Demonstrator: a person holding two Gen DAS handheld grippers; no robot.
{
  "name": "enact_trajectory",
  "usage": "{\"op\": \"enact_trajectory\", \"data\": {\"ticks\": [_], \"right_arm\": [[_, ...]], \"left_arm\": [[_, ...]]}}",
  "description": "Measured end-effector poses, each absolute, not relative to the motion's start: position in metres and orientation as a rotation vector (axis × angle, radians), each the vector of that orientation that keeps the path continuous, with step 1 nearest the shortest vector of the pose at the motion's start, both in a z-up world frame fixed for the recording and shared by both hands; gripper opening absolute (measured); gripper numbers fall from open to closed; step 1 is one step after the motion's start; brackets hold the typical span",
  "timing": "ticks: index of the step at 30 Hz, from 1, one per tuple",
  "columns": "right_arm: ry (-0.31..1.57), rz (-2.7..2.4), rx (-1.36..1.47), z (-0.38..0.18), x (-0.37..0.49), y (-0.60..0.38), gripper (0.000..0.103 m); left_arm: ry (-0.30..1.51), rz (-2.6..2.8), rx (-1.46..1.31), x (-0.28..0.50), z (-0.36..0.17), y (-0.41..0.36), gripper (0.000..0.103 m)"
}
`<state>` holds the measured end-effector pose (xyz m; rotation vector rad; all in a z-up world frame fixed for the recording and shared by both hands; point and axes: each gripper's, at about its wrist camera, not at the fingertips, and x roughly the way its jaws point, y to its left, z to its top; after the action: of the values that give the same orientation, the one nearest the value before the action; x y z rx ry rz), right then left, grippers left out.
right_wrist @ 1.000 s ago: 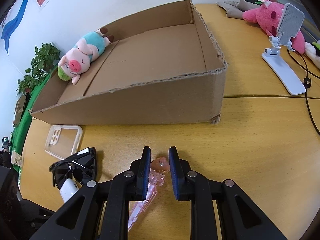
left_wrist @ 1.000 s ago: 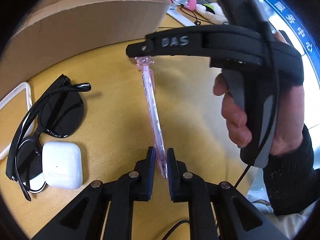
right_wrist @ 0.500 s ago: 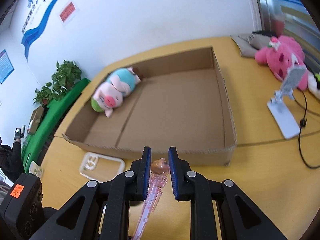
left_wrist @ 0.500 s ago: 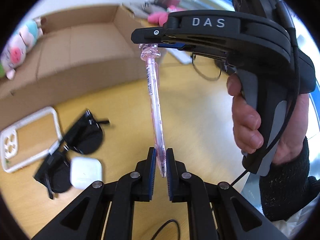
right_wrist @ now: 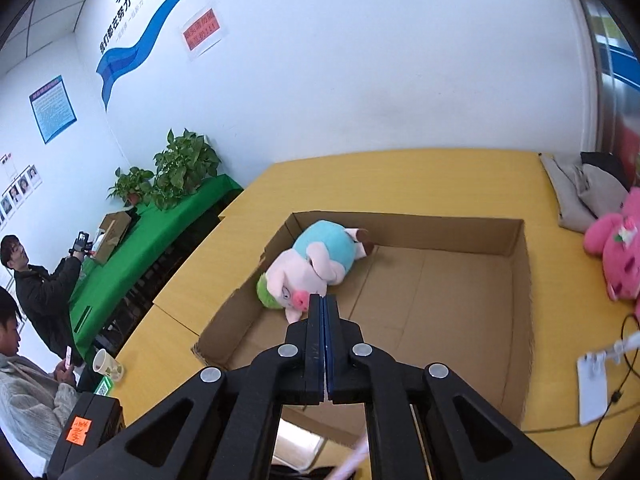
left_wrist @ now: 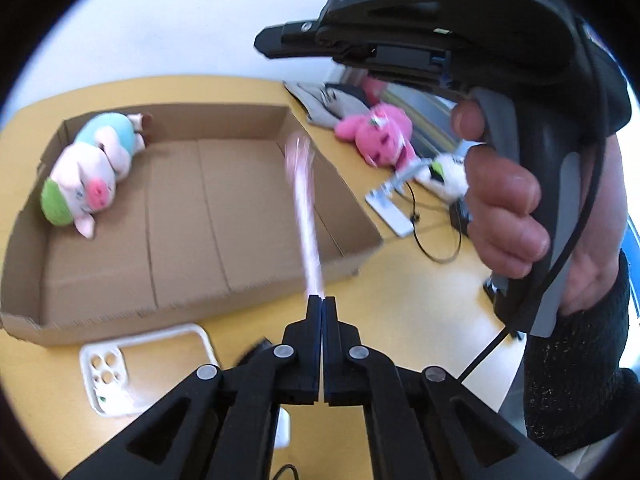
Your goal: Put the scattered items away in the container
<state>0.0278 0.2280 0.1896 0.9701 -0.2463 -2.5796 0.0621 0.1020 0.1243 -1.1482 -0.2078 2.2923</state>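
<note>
Left claw [left_wrist: 322, 300]: jaws have just been closing and now stand pressed together, no gap showing between them.
Pen [left_wrist: 305, 208]: a pink, motion-blurred streak running from the left claw's tips toward 12 o'clock, across the near wall of the box; whether the tips still pinch its end, I cannot tell.
Right claw [right_wrist: 324, 300]: jaws have just been closing and meet flat, with nothing between them; in the left wrist view it hangs at 1 o'clock, above the pen and clear of it.
Hand [left_wrist: 508, 216]: wrapped round the right claw's grey grip at 3 o'clock, dark sleeve below it.
Cardboard box [left_wrist: 200, 304]: open-topped, on the yellow counter [left_wrist: 400, 320], at 11 o'clock from the left claw.
Pig plush [left_wrist: 90, 172]: lying inside the box at its far left corner.
Phone case [left_wrist: 148, 364]: white, flat on the counter just outside the box's near wall, at 9 o'clock.
Pink plush [left_wrist: 380, 136]: on the counter beyond the box, at 1 o'clock.
</note>
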Motion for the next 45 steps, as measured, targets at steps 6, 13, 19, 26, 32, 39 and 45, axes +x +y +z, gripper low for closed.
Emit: {"op": "enact_trajectory", "data": {"ticks": [6, 13, 19, 26, 32, 39, 45], "right_arm": [[-0.273, -2.558, 1.013, 0.181, 0.006, 0.224, 0.002], [-0.290, -2.570, 1.234, 0.118, 0.012, 0.251, 0.061], [-0.434, -2.491, 1.534, 0.065, -0.028, 0.286, 0.075], [-0.556, -2.363, 1.952, -0.008, -0.076, 0.310, 0.077], [-0.529, -2.401, 2.028, -0.017, -0.080, 0.306, 0.075], [-0.451, -2.472, 2.026, -0.017, -0.072, 0.302, 0.029], [-0.520, -2.455, 1.968, -0.017, -0.068, 0.304, 0.027]], "left_arm": [[-0.251, 2.284, -1.230, 0.022, 0.084, 0.091, 0.000], [-0.326, 2.246, -1.242, 0.024, 0.071, 0.083, 0.001], [-0.249, 2.299, -1.270, -0.009, 0.079, 0.080, 0.061], [-0.026, 2.162, -1.437, -0.066, 0.058, 0.109, 0.066], [0.212, 1.964, -1.591, -0.092, 0.020, 0.142, 0.060], [0.189, 1.791, -1.626, -0.094, 0.010, 0.155, 0.032], [0.178, 1.757, -1.638, -0.091, 0.011, 0.160, 0.014]]}}
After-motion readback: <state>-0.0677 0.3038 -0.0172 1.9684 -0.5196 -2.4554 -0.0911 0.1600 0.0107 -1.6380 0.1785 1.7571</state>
